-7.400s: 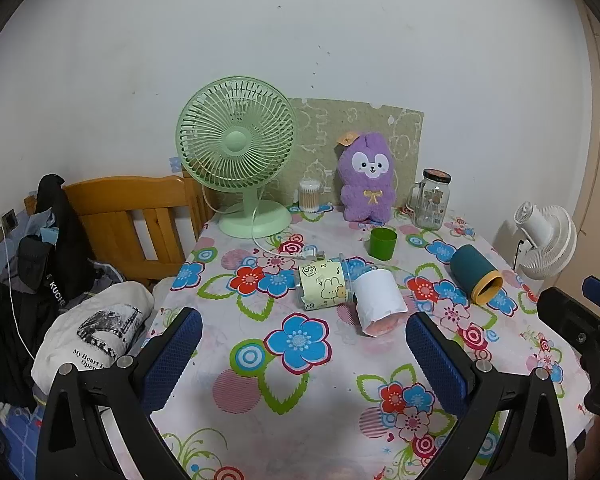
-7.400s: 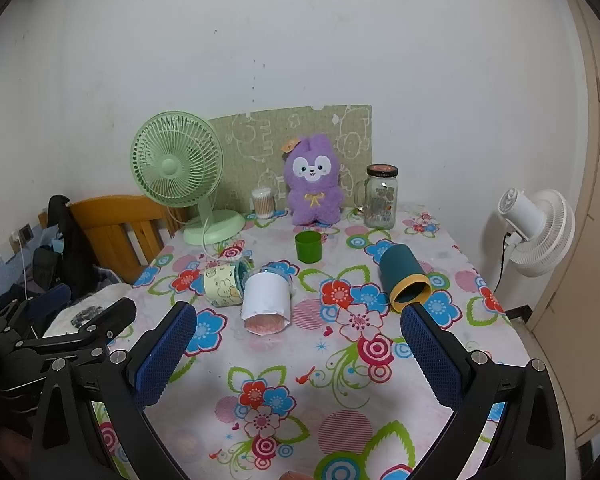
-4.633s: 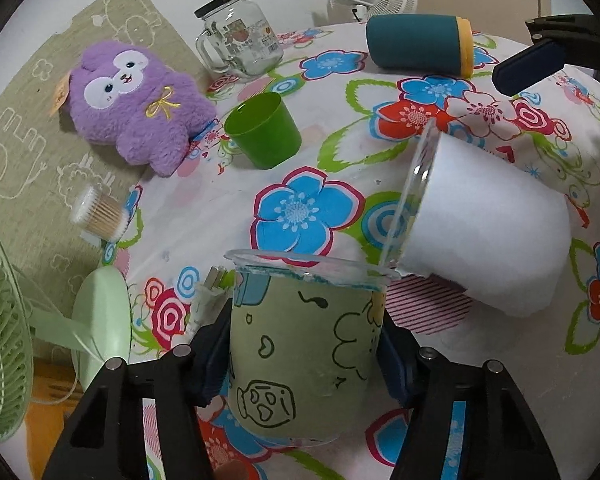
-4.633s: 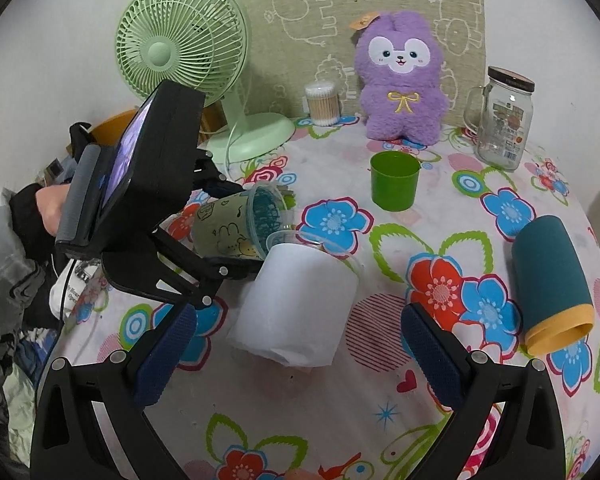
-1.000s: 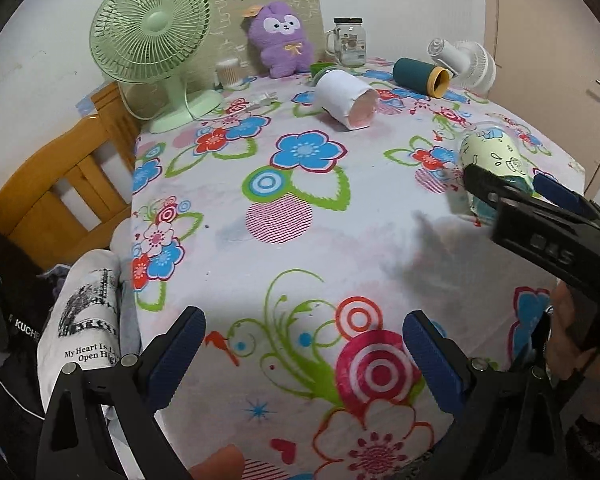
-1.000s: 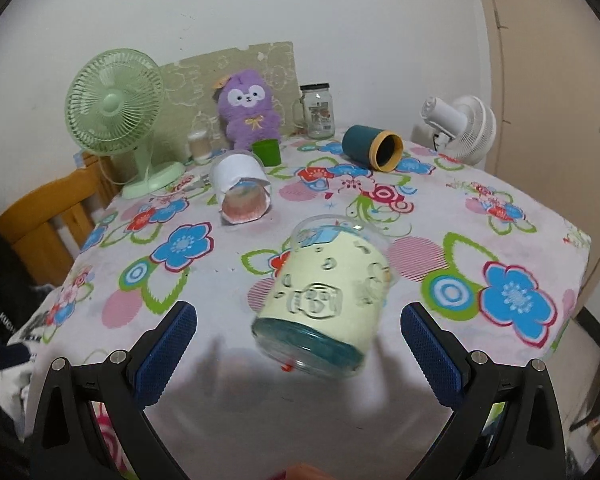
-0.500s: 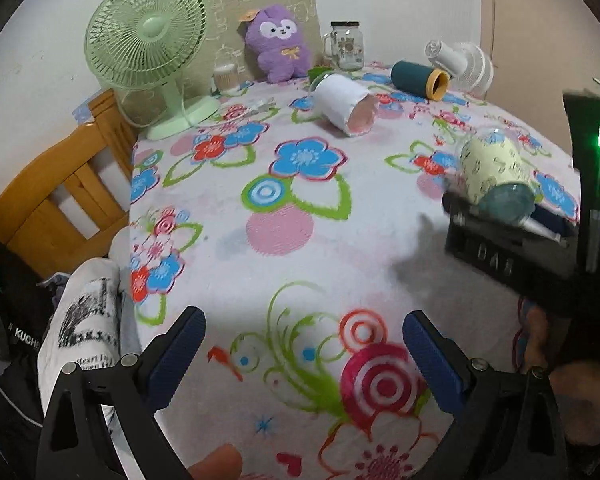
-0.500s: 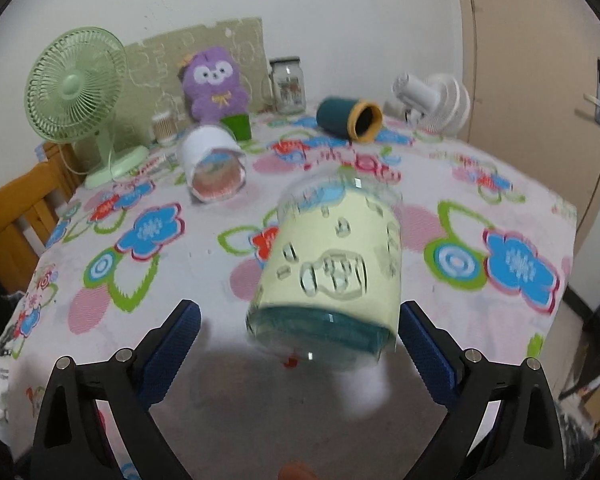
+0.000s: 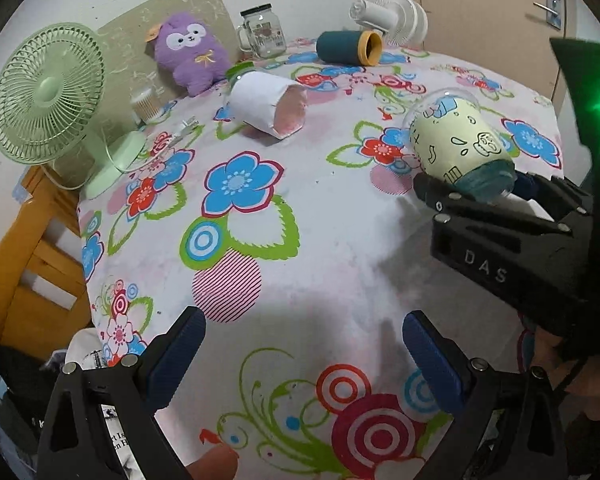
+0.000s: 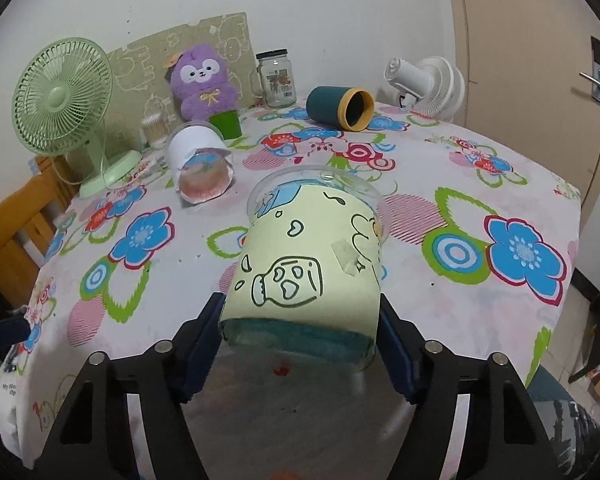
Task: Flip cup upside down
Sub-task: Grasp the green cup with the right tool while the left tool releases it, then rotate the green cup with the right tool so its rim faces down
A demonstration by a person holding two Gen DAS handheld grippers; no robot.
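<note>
The cup [image 10: 312,256] is clear plastic with a pale yellow doodle sleeve and a teal base. My right gripper [image 10: 300,332] is shut on it near the base, with its rim pointing away and down toward the floral tablecloth [image 10: 480,208]. In the left wrist view the cup [image 9: 456,144] is tilted in the right gripper [image 9: 480,196], rim toward the table. My left gripper [image 9: 300,356] is open and empty above the near part of the table.
A white paper-wrapped cup [image 10: 198,164] and a dark teal cup [image 10: 338,108] lie on their sides. A small green cup [image 10: 228,120], a purple plush [image 10: 204,80], a glass jar [image 10: 276,78], a green fan [image 10: 62,96] and a white fan [image 10: 432,80] stand farther back.
My right gripper has closed on the cup's base and the cup now fills more of its view. The left gripper has shifted closer over the table and stays open.
</note>
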